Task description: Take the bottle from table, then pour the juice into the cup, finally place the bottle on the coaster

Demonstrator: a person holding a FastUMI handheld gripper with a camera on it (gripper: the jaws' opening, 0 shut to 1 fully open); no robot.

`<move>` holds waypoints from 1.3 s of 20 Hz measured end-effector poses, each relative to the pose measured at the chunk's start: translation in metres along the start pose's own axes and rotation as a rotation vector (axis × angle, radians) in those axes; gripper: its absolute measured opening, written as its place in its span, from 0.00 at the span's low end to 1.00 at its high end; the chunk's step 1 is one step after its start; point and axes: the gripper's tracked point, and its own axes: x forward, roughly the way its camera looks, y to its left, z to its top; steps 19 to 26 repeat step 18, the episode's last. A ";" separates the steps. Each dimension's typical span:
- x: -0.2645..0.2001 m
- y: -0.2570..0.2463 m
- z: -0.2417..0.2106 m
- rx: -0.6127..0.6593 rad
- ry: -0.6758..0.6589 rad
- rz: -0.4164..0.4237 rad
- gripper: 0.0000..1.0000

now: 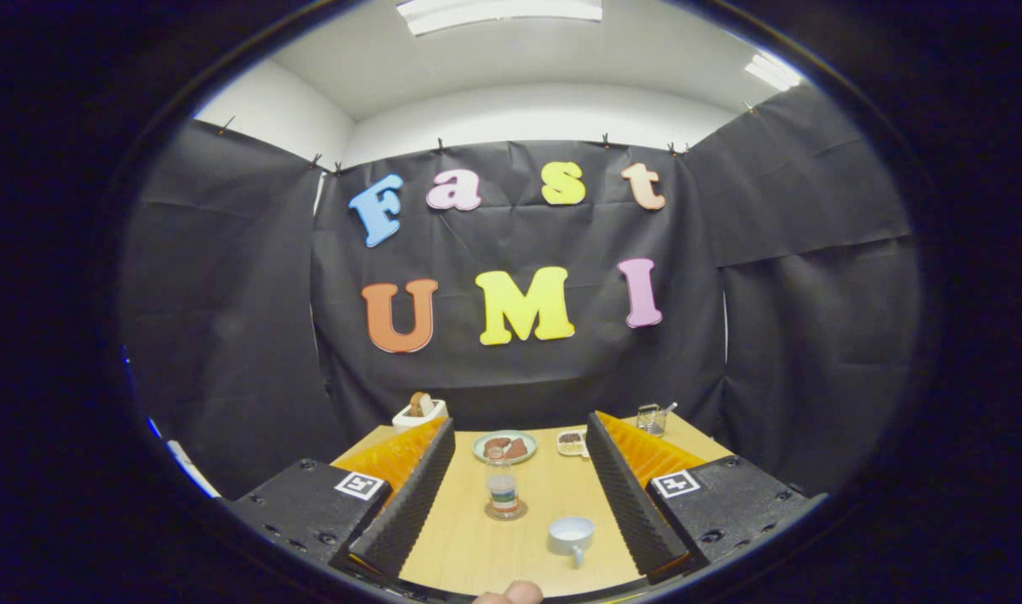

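Note:
A small clear bottle with a label band stands upright on a round coaster in the middle of the wooden table. A white cup with a handle sits just to the right of it and nearer to me, with pale contents. My gripper is open and raised above the table. Its two fingers stand wide apart, with the bottle and the cup seen between them and nothing held.
Beyond the bottle lies a plate with brown food, and a small dish to its right. A white toaster with bread stands at the back left, a glass container at the back right. A fingertip shows at the table's near edge.

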 end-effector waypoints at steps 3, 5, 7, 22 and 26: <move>-0.014 -0.007 0.010 -0.051 -0.030 -0.023 1.00; -0.024 0.002 0.012 -0.045 -0.051 -0.005 1.00; -0.029 0.001 0.009 -0.030 -0.055 -0.006 1.00; -0.020 -0.011 -0.013 -0.024 -0.036 -0.001 1.00; -0.020 -0.011 -0.013 -0.024 -0.036 -0.001 1.00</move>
